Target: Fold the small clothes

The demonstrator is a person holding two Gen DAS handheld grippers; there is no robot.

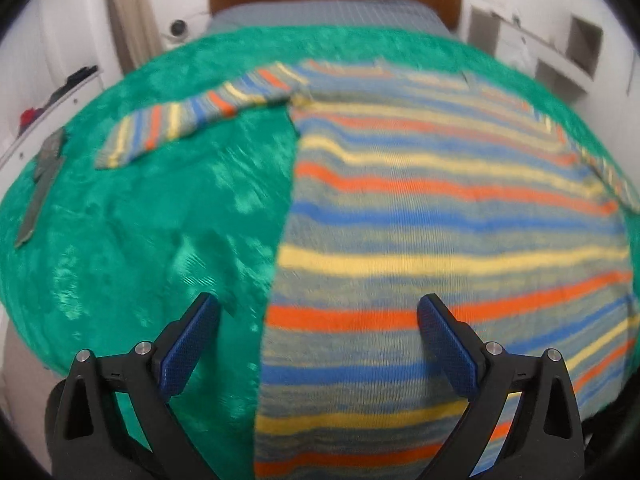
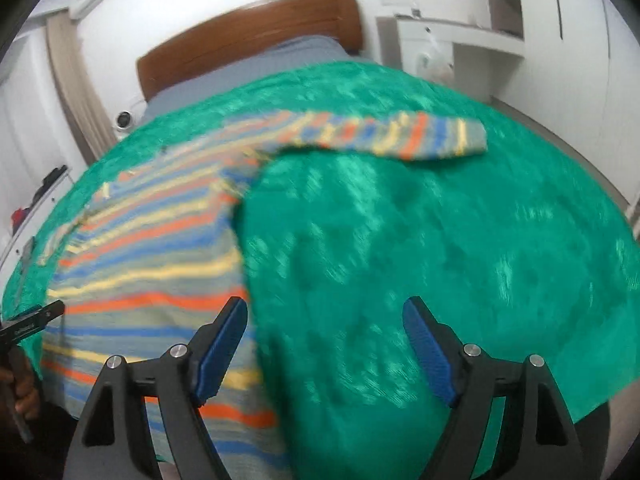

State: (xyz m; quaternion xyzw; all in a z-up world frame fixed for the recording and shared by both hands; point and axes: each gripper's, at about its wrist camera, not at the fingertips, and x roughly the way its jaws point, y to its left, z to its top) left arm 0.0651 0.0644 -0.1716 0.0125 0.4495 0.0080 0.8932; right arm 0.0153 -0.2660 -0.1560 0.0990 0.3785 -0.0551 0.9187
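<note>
Left hand-held gripper (image 1: 318, 320) and right hand-held gripper (image 2: 324, 324), jaws spread, empty, above one striped sweater (image 1: 440, 220) with two sleeves, on one green blanket (image 2: 440, 260).

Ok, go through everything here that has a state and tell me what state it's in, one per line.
Striped sweater: spread flat on the green blanket, unfolded.
Sweater's left sleeve: stretched out sideways.
Sweater's right sleeve: stretched out sideways.
Left gripper: jaws open, holding nothing.
Right gripper: jaws open, holding nothing.
</note>
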